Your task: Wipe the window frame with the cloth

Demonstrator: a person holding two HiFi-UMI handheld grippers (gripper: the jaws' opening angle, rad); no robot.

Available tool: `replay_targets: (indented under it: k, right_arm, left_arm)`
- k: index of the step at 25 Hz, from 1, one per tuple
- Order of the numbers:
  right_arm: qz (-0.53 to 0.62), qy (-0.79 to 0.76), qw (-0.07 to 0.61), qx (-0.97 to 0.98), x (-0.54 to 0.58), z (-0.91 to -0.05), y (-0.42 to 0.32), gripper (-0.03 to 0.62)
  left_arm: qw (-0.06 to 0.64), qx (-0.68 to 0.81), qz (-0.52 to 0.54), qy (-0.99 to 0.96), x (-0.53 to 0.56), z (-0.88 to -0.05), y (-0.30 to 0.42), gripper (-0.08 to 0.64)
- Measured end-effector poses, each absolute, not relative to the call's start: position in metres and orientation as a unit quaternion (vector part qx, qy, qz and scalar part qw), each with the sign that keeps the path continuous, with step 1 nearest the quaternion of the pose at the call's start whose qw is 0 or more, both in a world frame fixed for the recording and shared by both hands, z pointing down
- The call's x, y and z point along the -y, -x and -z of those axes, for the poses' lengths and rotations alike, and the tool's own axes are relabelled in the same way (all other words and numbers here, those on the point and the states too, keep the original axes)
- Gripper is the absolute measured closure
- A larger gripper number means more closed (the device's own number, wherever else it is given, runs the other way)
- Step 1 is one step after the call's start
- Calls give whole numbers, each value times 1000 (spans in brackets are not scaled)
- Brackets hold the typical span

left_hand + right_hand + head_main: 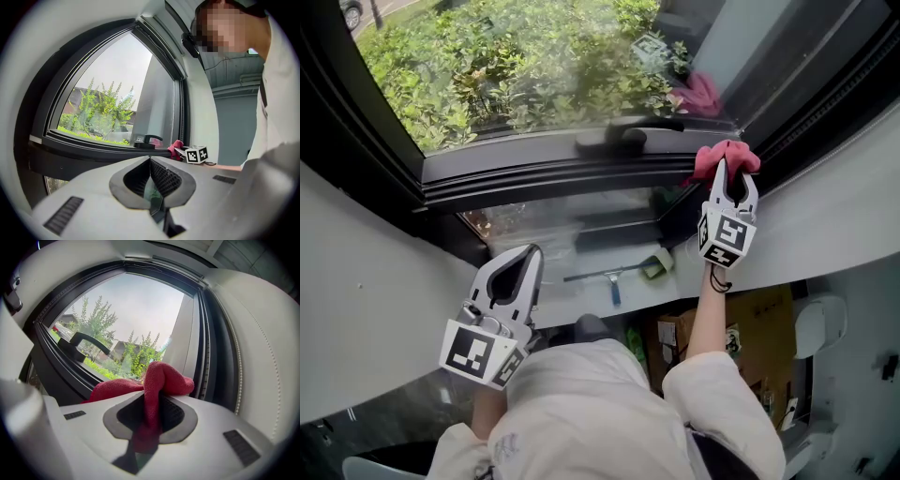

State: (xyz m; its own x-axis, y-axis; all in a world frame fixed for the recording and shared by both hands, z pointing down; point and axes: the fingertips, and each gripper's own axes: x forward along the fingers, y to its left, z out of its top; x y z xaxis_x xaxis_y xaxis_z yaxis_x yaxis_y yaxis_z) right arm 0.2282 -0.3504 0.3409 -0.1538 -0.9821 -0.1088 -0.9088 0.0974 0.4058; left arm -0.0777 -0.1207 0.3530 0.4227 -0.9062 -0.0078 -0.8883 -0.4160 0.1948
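A red cloth [722,154] is bunched against the right end of the dark window frame [544,170], close to the corner. My right gripper [734,169] is shut on the cloth, which folds up over the fingertips and hangs back between the jaws in the right gripper view [159,380]. My left gripper [529,255] hangs lower left, below the frame, shut with nothing in it. In the left gripper view its jaws [150,161] meet at the tips, and the cloth [176,147] shows far off by the frame's corner.
A black window handle [624,139] sits on the frame just left of the cloth, also visible as the handle [87,340]. White curved wall panels [366,300] flank the window. Below lie a squeegee [613,277] and a cardboard box [761,319].
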Motion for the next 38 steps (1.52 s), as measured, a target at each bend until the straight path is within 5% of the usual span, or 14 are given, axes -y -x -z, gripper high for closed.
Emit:
replay_targets:
  k: [38]
  right_arm:
    - [245,-596,118,755,322,-338,-146,526]
  left_arm:
    - [88,537,66,-836,120,-356,82,549]
